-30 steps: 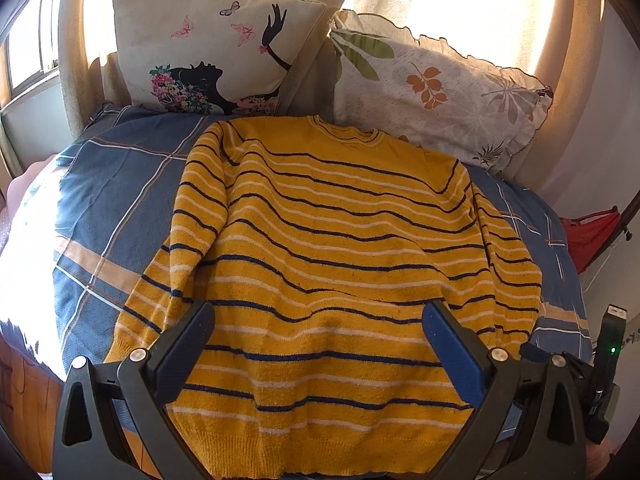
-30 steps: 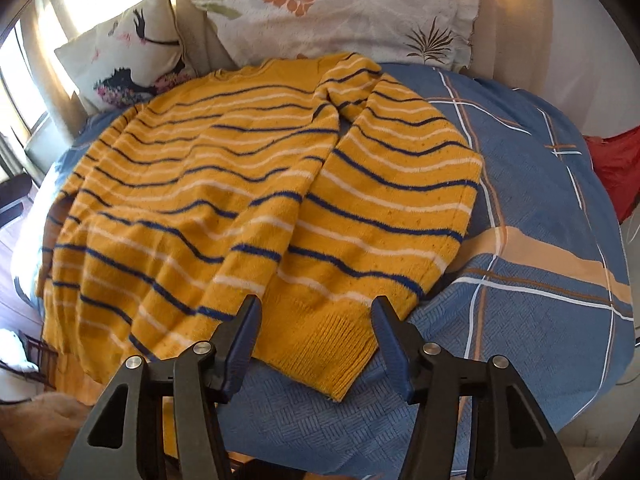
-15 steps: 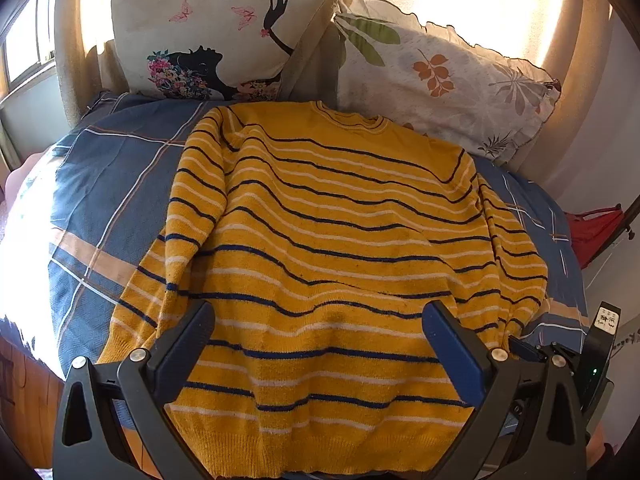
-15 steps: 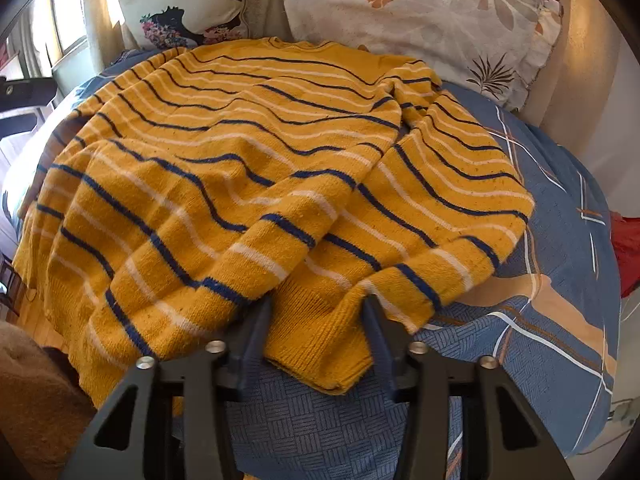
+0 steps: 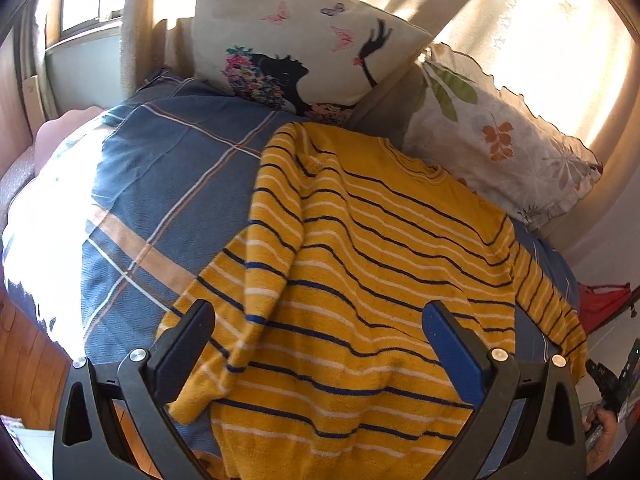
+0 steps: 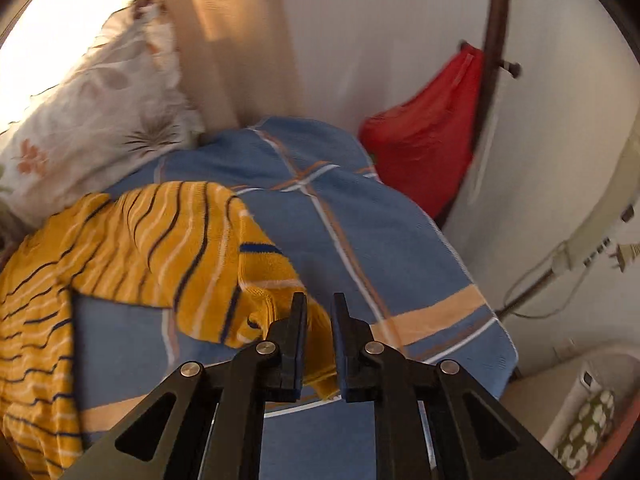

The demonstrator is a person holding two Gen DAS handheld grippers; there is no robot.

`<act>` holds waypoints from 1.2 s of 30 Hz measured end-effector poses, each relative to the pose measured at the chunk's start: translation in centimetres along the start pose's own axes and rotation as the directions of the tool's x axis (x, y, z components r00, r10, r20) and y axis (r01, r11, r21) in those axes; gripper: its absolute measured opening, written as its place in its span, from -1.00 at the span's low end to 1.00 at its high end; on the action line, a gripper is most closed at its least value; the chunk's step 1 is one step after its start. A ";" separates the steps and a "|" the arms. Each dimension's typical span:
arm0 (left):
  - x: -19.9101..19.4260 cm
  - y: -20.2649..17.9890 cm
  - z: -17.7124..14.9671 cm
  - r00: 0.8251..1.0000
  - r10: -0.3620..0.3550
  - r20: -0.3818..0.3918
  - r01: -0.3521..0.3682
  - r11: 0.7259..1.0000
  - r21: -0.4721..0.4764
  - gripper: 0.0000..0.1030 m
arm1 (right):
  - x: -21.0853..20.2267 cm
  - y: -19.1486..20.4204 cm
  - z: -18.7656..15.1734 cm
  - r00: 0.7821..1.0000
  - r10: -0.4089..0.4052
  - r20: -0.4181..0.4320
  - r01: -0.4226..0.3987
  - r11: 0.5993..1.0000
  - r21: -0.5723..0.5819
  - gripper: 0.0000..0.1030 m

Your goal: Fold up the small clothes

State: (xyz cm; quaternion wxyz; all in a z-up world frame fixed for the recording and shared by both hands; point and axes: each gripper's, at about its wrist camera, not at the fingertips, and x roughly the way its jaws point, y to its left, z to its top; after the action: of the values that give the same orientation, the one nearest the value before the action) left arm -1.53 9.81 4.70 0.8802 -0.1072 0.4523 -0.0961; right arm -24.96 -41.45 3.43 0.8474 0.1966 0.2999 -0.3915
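Right claw (image 6: 319, 322) jaws just closed in, nearly together, pinching the cuff of the yellow striped sweater (image 6: 132, 240); sleeve lifted and pulled clear of the body, trailing left from the claw. Left claw (image 5: 320, 336) wide open, nothing gripped, sweater body spread on the bed (image 5: 160, 184) ahead of and between its fingers. Lower right of right claw: basket (image 6: 580, 420) holding a patterned roll, contents otherwise unclear.

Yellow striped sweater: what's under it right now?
The sweater lies on a blue plaid bedspread, which shows all around it. Whatever is under the sweater's middle is covered, so nothing more can be seen there.
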 end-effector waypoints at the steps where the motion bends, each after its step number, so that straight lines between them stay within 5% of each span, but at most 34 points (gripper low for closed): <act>1: -0.1 1.1 0.3 1.000 0.017 0.002 -0.017 1.000 -0.021 1.00 | 0.0 -0.9 0.1 1.000 0.008 -0.006 -0.008 0.999 0.033 -0.68; 4: -0.1 4.4 0.8 0.997 0.076 -0.002 -0.076 0.994 -0.079 1.00 | -1.2 -1.6 -0.3 0.999 0.042 0.024 -0.043 0.998 0.052 -0.05; 5: -0.1 5.6 0.9 0.996 0.085 -0.007 -0.085 0.992 -0.097 1.00 | -1.8 -1.3 -0.8 0.998 0.058 0.032 -0.059 0.997 0.043 0.00; 10: 1.8 9.5 1.4 0.997 0.071 -0.039 -0.075 0.991 -0.115 1.00 | -3.0 2.3 -3.1 0.987 0.161 -0.015 -0.161 0.986 -0.032 0.00; 13: 3.3 9.5 1.2 0.996 -0.017 -0.090 0.010 0.997 -0.079 1.00 | -3.9 5.0 -4.7 0.978 0.202 -0.044 -0.205 0.976 -0.073 0.00; 17: 3.9 6.5 1.0 0.982 -0.149 -0.116 0.158 0.985 0.070 1.00 | -4.7 9.3 -6.0 0.976 0.210 -0.060 -0.216 0.966 -0.141 0.00; 19: 5.0 5.1 0.8 0.980 -0.117 -0.161 0.142 0.978 0.155 1.00 | -5.0 12.0 -6.3 0.977 0.203 -0.066 -0.211 0.963 -0.168 0.00; 21: 6.5 4.5 0.6 0.977 -0.048 -0.206 0.096 0.969 0.228 0.67 | -5.3 14.2 -6.5 0.973 0.219 -0.078 -0.230 0.958 -0.174 0.00; 23: 8.6 5.1 0.8 0.953 -0.007 -0.304 0.089 0.962 0.257 -0.86 | -5.8 16.7 -6.8 0.969 0.233 -0.081 -0.245 0.951 -0.189 0.00; 24: 9.2 6.3 1.4 0.937 -0.017 -0.350 0.099 0.971 0.217 -0.86 | -5.9 17.9 -7.0 0.968 0.238 -0.082 -0.249 0.949 -0.192 0.00; 26: 8.7 9.0 3.2 0.941 -0.062 -0.333 0.113 0.985 0.133 -0.90 | -6.3 20.2 -7.3 0.962 0.258 -0.092 -0.271 0.944 -0.189 0.00; 30: 6.7 15.3 9.5 0.981 0.079 -0.176 -0.065 0.994 0.083 -0.89 | -6.8 23.5 -8.2 0.959 0.262 -0.107 -0.279 0.940 -0.196 0.00; 33: 6.2 20.3 14.2 0.970 0.227 -0.082 -0.223 0.973 0.051 -0.88 | -6.8 25.3 -9.2 0.961 0.245 -0.128 -0.266 0.943 -0.198 0.00; 36: 5.5 24.0 16.5 0.971 0.233 -0.060 -0.233 0.972 -0.001 -0.80 | -6.8 25.9 -9.9 0.960 0.237 -0.147 -0.261 0.949 -0.179 0.00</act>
State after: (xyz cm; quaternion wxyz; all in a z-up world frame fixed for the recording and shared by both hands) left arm 16.83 32.99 3.22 0.8712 -0.0541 0.4879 0.0065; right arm -11.72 -16.15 3.09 0.8851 0.1723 0.3616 -0.2368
